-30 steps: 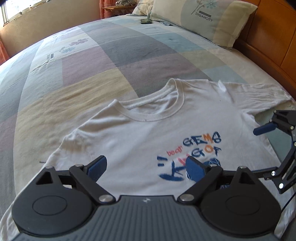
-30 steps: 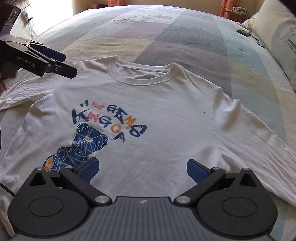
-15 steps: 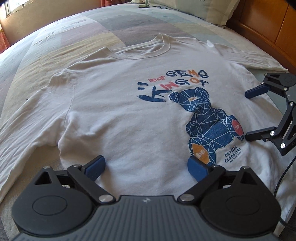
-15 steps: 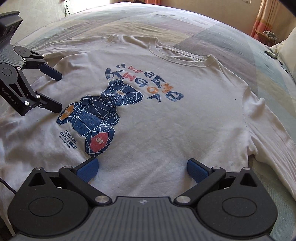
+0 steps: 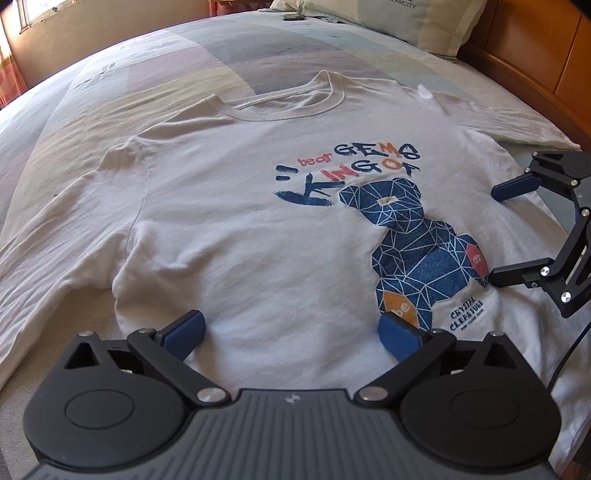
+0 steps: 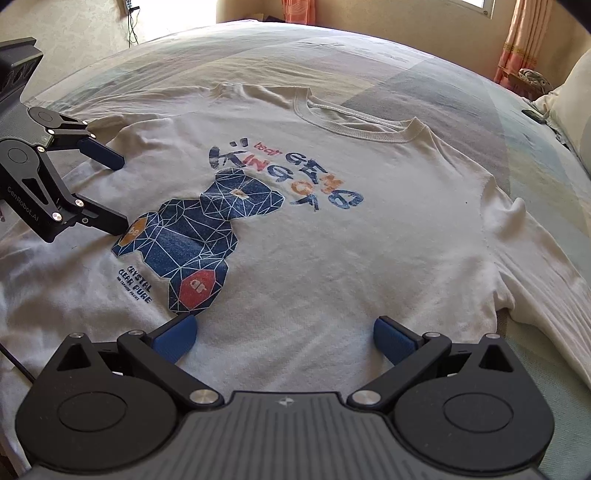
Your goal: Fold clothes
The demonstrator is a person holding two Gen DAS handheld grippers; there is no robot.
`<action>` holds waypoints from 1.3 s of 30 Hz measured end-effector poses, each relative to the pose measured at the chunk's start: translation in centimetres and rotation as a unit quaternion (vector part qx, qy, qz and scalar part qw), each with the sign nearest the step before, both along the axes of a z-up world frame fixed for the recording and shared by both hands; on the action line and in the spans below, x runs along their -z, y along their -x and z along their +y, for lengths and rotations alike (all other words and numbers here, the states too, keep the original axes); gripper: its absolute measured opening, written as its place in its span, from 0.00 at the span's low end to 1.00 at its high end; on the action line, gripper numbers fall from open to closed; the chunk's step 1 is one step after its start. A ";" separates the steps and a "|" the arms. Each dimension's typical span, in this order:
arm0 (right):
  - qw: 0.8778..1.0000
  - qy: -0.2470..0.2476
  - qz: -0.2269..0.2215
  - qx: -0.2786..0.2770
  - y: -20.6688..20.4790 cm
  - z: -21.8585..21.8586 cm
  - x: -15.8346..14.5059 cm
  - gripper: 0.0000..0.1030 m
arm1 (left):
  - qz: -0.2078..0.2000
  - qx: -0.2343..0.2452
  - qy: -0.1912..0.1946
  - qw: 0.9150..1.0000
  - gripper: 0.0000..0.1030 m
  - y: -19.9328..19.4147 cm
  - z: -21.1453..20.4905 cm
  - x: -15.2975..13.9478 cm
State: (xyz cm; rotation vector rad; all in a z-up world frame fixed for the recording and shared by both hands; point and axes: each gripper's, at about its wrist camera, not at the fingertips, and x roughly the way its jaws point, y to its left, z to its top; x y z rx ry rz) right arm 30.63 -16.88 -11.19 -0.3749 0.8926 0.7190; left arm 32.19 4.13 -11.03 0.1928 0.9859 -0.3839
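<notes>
A white long-sleeved T-shirt (image 5: 236,229) with a blue bear print (image 5: 413,243) lies flat, front up, on the bed. My left gripper (image 5: 291,328) hovers low over its lower body, left of the bear. Its jaws are opening, and only flat cloth lies beneath the gap, with neither pad pressing on it. My right gripper (image 6: 284,332) stands open over the shirt's lower body on the other side of the bear (image 6: 199,240). Each gripper shows in the other's view: the right gripper (image 5: 506,232) and the left gripper (image 6: 114,192), both with jaws spread beside the print.
The shirt rests on a patchwork bedspread (image 5: 166,74). A pillow (image 5: 406,18) and a wooden headboard (image 5: 535,55) lie beyond the collar, with a small dark object (image 5: 293,16) near the pillow. Orange curtains (image 6: 524,37) hang at the far wall.
Both grippers came down and back along the shirt from the chest to its lower body, then held still. The bear print has come fully into view.
</notes>
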 end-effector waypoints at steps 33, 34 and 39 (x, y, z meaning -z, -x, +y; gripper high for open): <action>0.990 -0.070 -0.070 0.101 16.6 -1.1 -4.3 1.00 | -0.155 -0.022 0.057 0.986 0.95 16.8 -1.2 -2.8; 0.991 -0.063 -0.061 0.102 16.2 -0.7 -3.0 1.00 | -0.140 -0.028 0.060 0.988 0.95 16.6 -1.1 -1.8; 0.989 -0.068 -0.067 0.116 16.0 -0.4 0.9 1.00 | -0.119 -0.040 0.050 0.991 0.96 18.0 0.1 1.7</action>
